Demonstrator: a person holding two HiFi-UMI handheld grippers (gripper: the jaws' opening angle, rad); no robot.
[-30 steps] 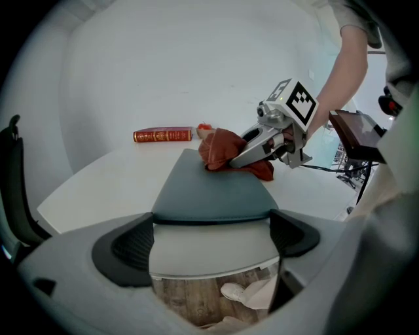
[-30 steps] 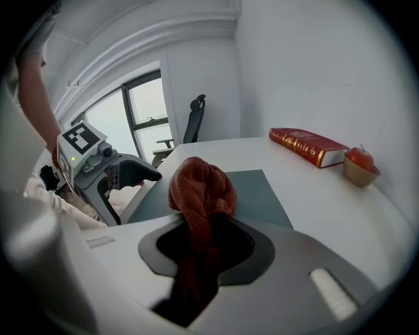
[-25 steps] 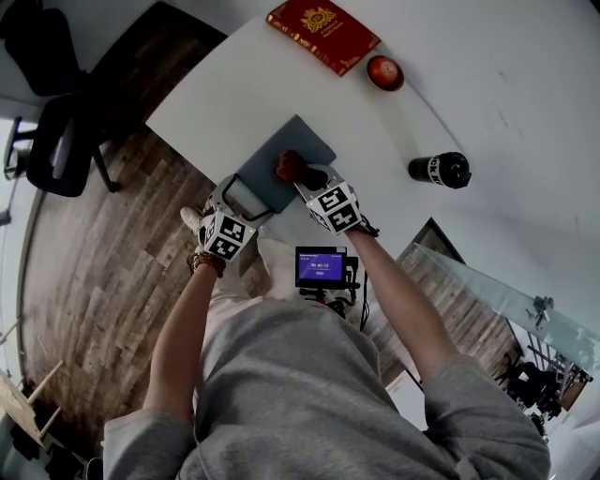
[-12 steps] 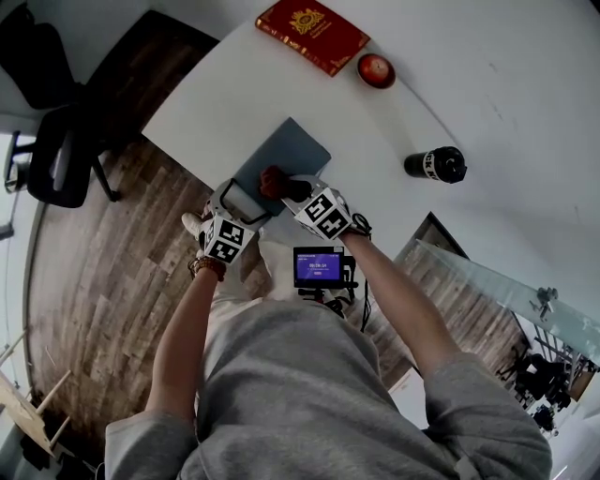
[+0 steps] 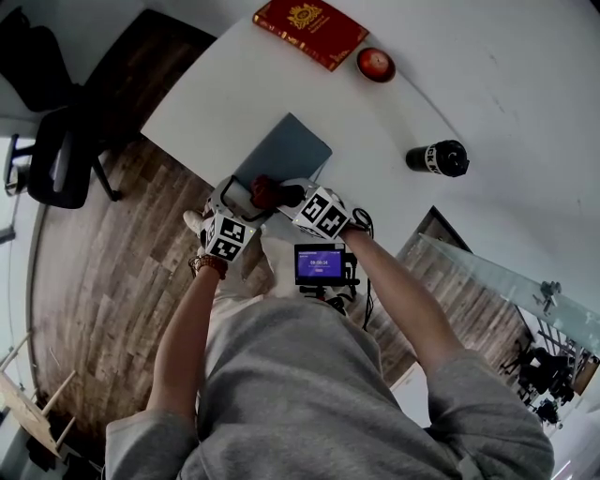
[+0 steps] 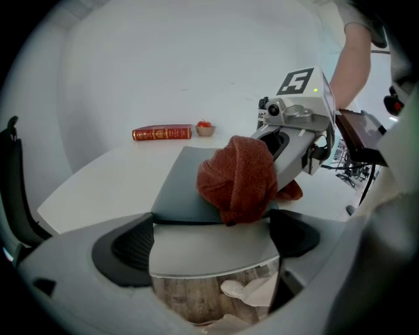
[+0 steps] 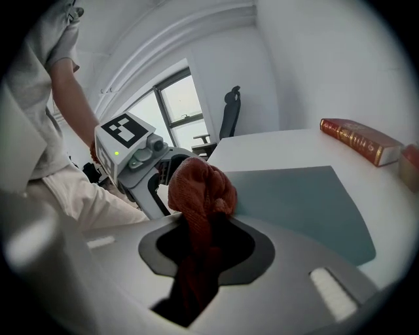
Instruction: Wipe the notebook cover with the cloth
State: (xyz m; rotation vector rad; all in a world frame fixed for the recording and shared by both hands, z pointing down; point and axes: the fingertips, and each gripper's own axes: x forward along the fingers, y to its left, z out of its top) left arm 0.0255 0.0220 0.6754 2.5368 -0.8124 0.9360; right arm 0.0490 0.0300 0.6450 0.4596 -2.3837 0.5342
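Note:
A grey-blue notebook (image 5: 286, 152) (image 6: 190, 183) (image 7: 294, 196) lies flat near the front edge of the white table (image 5: 487, 84). My right gripper (image 5: 284, 195) (image 7: 204, 229) is shut on a bunched rust-red cloth (image 5: 262, 191) (image 6: 239, 178) (image 7: 200, 186). It presses the cloth on the notebook's near end. My left gripper (image 5: 236, 201) (image 6: 213, 239) sits at the table edge just in front of the notebook. Its jaws stand wide on either side of the notebook's near edge, and the pads (image 6: 131, 245) grip nothing.
A red hardback book (image 5: 309, 28) (image 6: 162, 133) and a small bowl holding something red (image 5: 375, 64) sit at the far side. A black bottle (image 5: 438, 157) lies to the right. A black office chair (image 5: 56, 150) stands on the wood floor, left of the table.
My right gripper has dragged the cloth along the cover toward me, from the notebook's middle to its near end beside the left gripper. The left gripper has stayed put.

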